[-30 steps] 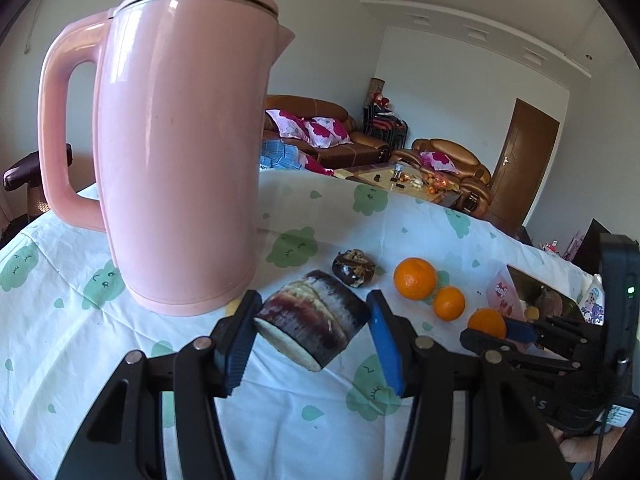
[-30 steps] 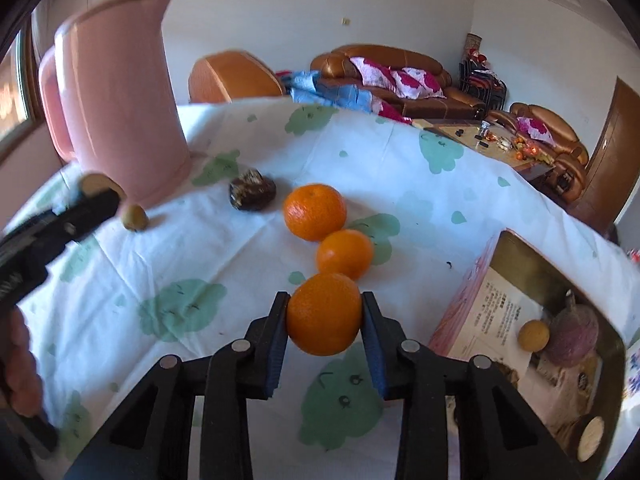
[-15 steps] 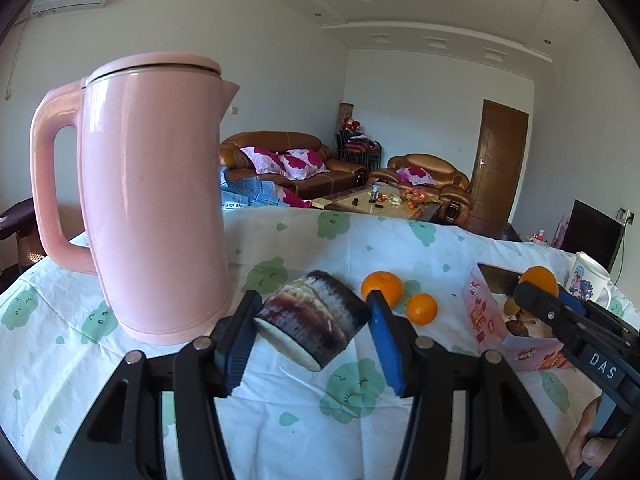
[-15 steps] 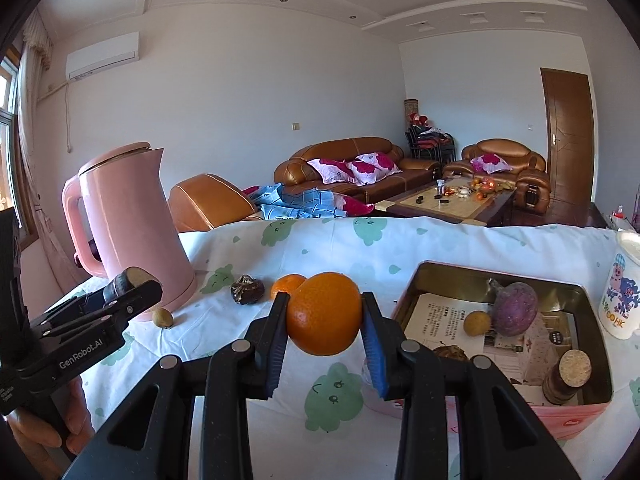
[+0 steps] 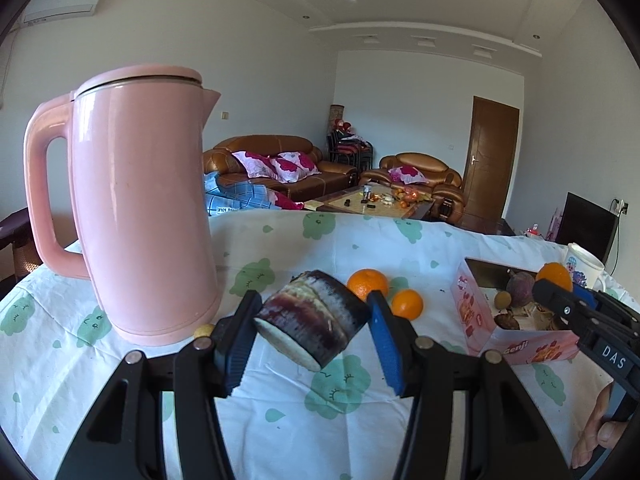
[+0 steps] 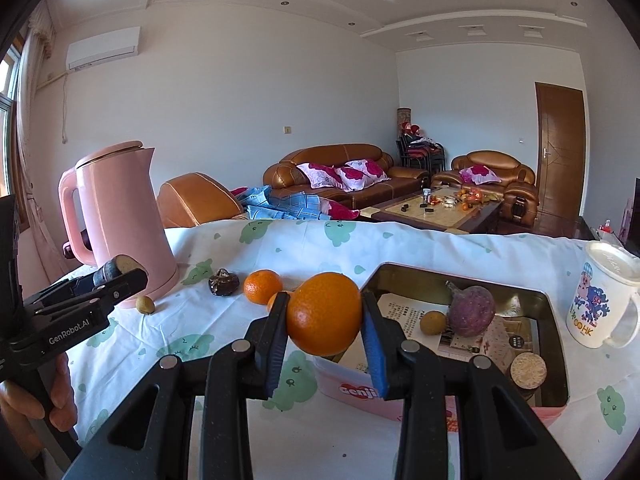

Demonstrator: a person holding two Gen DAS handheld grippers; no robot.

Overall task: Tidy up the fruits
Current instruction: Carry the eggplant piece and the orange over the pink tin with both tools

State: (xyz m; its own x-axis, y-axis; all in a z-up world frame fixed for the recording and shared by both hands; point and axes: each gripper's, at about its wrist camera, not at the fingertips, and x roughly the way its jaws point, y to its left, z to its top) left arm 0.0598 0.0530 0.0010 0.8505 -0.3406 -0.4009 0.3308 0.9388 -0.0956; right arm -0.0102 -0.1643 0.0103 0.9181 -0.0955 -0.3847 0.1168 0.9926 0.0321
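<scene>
My left gripper (image 5: 310, 332) is shut on a short dark purple sugarcane piece (image 5: 316, 312) with a pale cut end, held above the tablecloth beside the pink kettle (image 5: 140, 208). My right gripper (image 6: 324, 320) is shut on a large orange (image 6: 324, 312), raised just before the near wall of the pink tin box (image 6: 556, 308). In the box lie a purple fruit (image 6: 470, 310), a small tan fruit (image 6: 433, 323) and another cane piece (image 6: 528, 370). Two oranges (image 5: 367, 282) (image 5: 407, 304), a dark brown fruit (image 6: 223, 282) and a small tan fruit (image 6: 145, 304) rest on the cloth.
A white printed mug (image 6: 604, 300) stands to the right of the box. The tall kettle (image 6: 116, 216) takes up the left of the table. A hand (image 6: 60, 384) holds the left gripper's handle. Sofas and a low table stand beyond the far edge.
Both grippers have lifted and tilted up with their loads. The right one carried the orange from beside the loose oranges rightward to the box's near wall.
</scene>
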